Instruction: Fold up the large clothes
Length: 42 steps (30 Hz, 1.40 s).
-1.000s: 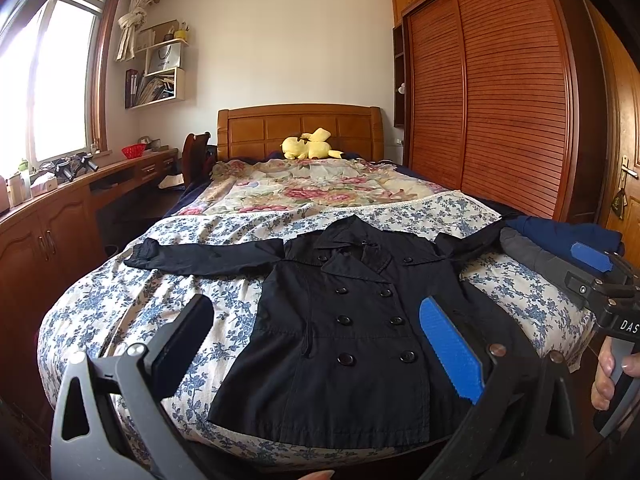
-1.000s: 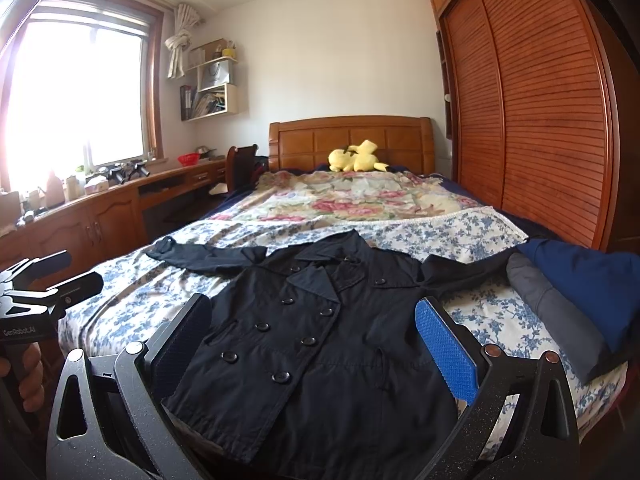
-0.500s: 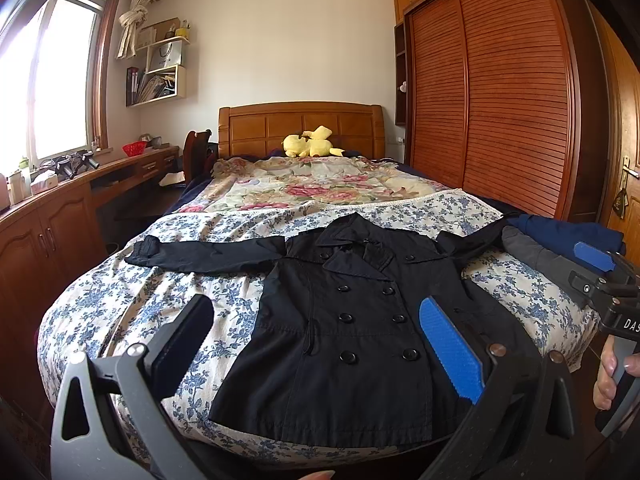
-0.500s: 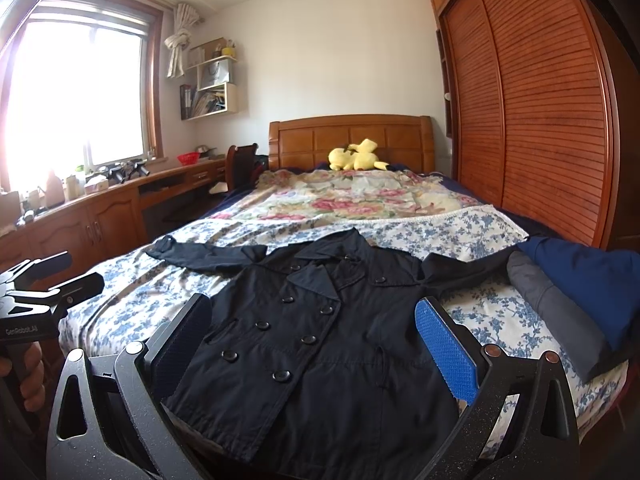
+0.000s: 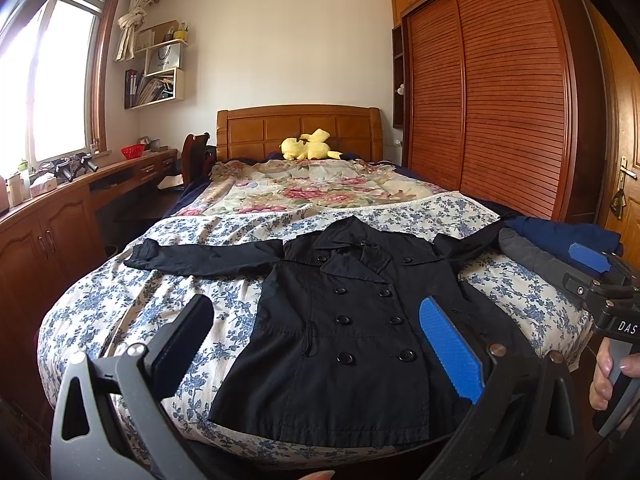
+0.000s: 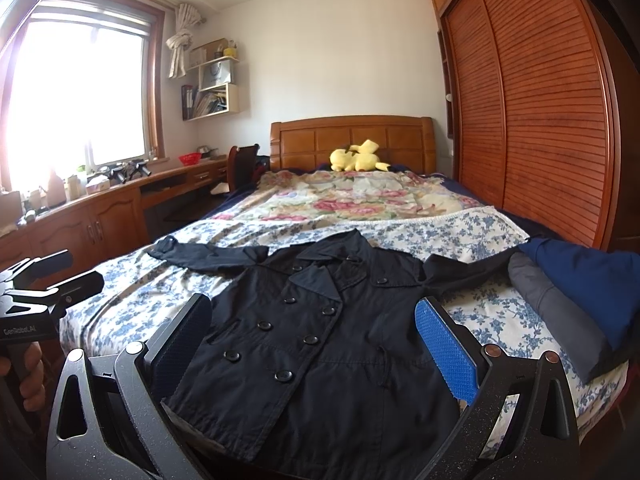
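Note:
A black double-breasted coat lies flat, front up, on the foot of the bed, sleeves spread to both sides; it also shows in the right wrist view. My left gripper is open and empty, held above the coat's hem at the bed's near edge. My right gripper is open and empty, also above the hem, further right. Each gripper shows at the edge of the other's view: the right gripper and the left gripper.
The bed has a blue floral sheet and a flowered quilt behind. Folded blue and grey clothes lie at the bed's right edge. A yellow plush toy sits by the headboard. A desk runs on the left, a wardrobe on the right.
Both views stay almost still; the left gripper has drifted very slightly. Both grippers stay open and the coat has not moved.

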{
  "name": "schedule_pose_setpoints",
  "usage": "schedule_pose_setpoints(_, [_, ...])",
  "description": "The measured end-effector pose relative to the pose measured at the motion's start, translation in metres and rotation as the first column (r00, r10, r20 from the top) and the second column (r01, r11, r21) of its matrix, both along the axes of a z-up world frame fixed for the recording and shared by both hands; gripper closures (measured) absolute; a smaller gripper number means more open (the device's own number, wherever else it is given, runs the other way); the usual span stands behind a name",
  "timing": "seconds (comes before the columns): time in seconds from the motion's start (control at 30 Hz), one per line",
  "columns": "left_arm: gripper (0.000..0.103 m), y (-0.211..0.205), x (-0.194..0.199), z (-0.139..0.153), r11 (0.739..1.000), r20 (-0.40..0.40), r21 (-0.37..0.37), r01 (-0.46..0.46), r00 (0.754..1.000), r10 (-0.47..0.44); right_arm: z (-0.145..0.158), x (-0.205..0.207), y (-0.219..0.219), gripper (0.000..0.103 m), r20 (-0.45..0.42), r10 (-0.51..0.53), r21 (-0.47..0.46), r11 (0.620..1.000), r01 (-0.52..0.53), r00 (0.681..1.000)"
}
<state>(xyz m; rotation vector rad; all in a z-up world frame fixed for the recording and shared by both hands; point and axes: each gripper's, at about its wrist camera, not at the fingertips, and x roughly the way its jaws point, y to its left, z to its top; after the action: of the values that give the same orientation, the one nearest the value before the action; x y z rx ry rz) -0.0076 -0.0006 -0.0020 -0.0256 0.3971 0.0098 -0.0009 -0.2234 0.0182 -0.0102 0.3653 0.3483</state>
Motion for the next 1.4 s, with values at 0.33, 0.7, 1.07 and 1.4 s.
schedule_pose_setpoints(0.33, [0.000,-0.001,-0.005,0.003,1.000,0.006,-0.002,0.007,1.000,-0.007,0.000,-0.003,0.003,0.000,-0.001,0.003,0.002,1.000,-0.003,1.000])
schedule_pose_setpoints(0.7, [0.000,0.000,-0.005,0.004,1.000,0.009,-0.002,0.005,1.000,-0.005,0.001,-0.003,0.003,0.000,-0.002,0.005,0.003,1.000,-0.005,1.000])
schedule_pose_setpoints(1.07, [0.000,0.007,0.004,-0.005,1.000,-0.023,0.002,-0.025,0.999,0.025,-0.003,-0.003,0.013,0.000,-0.001,0.032,-0.003,0.999,-0.032,0.999])
schedule_pose_setpoints(1.4, [0.000,0.024,0.032,-0.042,0.999,-0.103,-0.003,-0.047,0.994,0.047,-0.031,0.031,0.027,0.000,-0.048,0.074,-0.011,0.997,-0.075,0.996])
